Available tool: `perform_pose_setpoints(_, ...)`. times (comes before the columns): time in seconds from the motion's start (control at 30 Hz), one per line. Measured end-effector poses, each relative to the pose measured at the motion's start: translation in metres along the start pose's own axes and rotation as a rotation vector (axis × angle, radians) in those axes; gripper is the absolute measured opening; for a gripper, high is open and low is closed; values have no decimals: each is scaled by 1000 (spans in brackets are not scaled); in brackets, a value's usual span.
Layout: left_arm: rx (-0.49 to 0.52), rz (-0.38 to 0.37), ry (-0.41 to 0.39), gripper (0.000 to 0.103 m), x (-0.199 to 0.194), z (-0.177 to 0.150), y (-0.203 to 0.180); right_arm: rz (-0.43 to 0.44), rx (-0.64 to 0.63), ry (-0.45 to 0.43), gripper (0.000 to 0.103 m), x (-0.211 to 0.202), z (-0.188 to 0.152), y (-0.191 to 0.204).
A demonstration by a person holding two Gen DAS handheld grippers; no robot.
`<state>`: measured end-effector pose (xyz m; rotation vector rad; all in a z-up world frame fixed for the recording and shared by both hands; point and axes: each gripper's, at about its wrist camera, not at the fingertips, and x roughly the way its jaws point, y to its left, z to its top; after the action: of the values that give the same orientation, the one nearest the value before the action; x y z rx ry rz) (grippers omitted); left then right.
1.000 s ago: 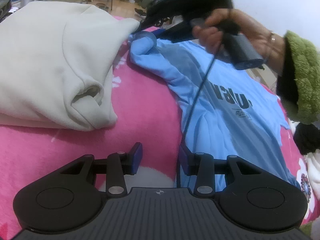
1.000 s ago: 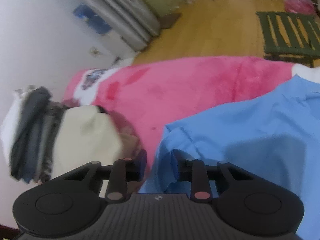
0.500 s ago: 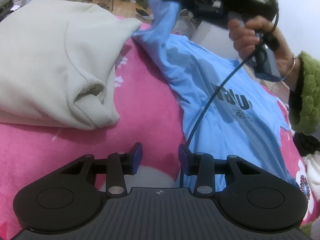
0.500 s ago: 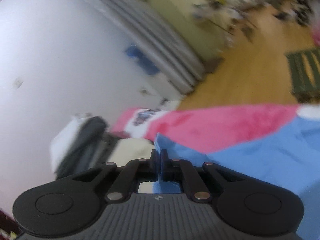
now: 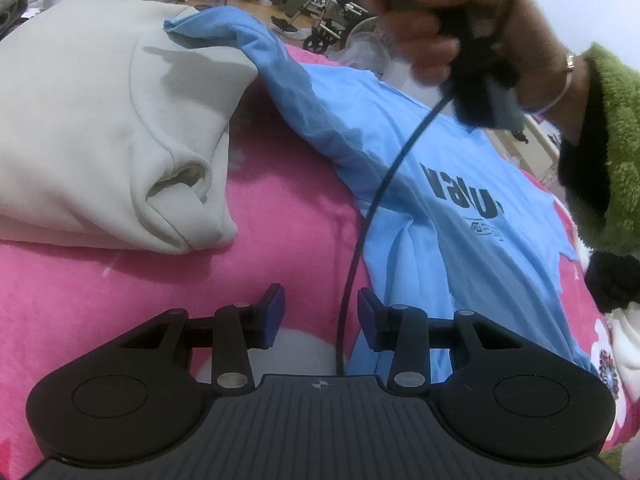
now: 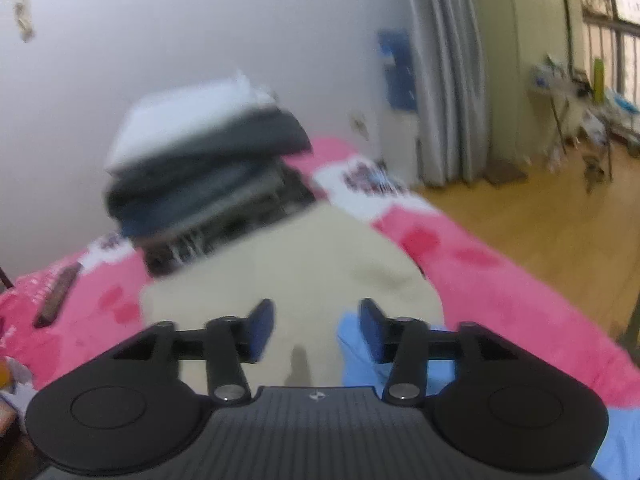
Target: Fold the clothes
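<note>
Bedding forms the work surface: in the left wrist view a pink fleece blanket with white floral patches carries a folded cream sweatshirt on the left and a light blue T-shirt with dark lettering on the right. One sleeve of the T-shirt is draped over the top edge of the sweatshirt. The left gripper hovers over the blanket, fingers apart and empty, with a black cable running between them. The person's right hand, in a green fleece cuff, holds the other tool above the shirt. Wheelchairs stand on the floor behind. In the right wrist view, which is blurred, the right gripper is also spread and empty above the sweatshirt, the T-shirt just beneath its right finger. A stack of folded dark clothes sits against a white wall; grey curtains and wooden flooring lie to the right.
</note>
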<state>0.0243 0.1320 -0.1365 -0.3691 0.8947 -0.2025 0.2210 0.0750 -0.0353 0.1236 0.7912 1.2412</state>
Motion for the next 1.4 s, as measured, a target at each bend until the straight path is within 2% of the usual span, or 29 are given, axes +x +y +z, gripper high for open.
perform_pose_setpoints(0.17, 3, 5, -2, 40, -2, 1, -1, 91, 75, -105, 60, -31, 13, -5)
perform_pose_setpoints(0.23, 3, 7, -3, 40, -1, 2, -3, 86, 204, -141, 61, -53, 11, -31)
perform_pose_setpoints(0.33, -4, 4, -6, 40, -2, 3, -1, -29, 312, -98, 61, -72, -4, -74)
perform_pose_setpoints(0.43, -24, -11, -19, 40, -6, 5, 1, -93, 429, -18, 55, -75, -27, -111)
perform_pose_setpoints(0.57, -68, -47, -48, 40, -10, 8, 5, -81, 517, 27, 49, -59, -48, -133)
perform_pose_setpoints(0.73, -101, -87, -75, 40, -15, 10, 9, -58, 533, 86, 44, -35, -59, -135)
perform_pose_setpoints(0.8, -104, -85, -76, 40, -15, 10, 10, -40, 539, 96, 31, -34, -64, -133)
perform_pose_setpoints(0.83, -107, -85, -76, 40, -15, 9, 10, -31, 543, 101, 29, -33, -67, -132)
perform_pose_setpoints(0.9, -111, -84, -75, 40, -16, 9, 12, -7, 522, 96, 15, -35, -68, -127)
perform_pose_setpoints(0.97, -117, -77, -74, 40, -16, 8, 14, 21, 495, 92, 10, -38, -67, -118)
perform_pose_setpoints(1.17, -118, -54, -74, 40, -15, 9, 15, 110, 405, 77, 8, -47, -63, -87)
perform_pose_setpoints(1.27, -117, -43, -67, 40, -13, 8, 16, 172, 291, 87, 8, -44, -61, -54)
perform_pose_setpoints(1.4, -119, -34, -57, 40, -9, 7, 17, 191, 83, 171, 8, -25, -70, -9)
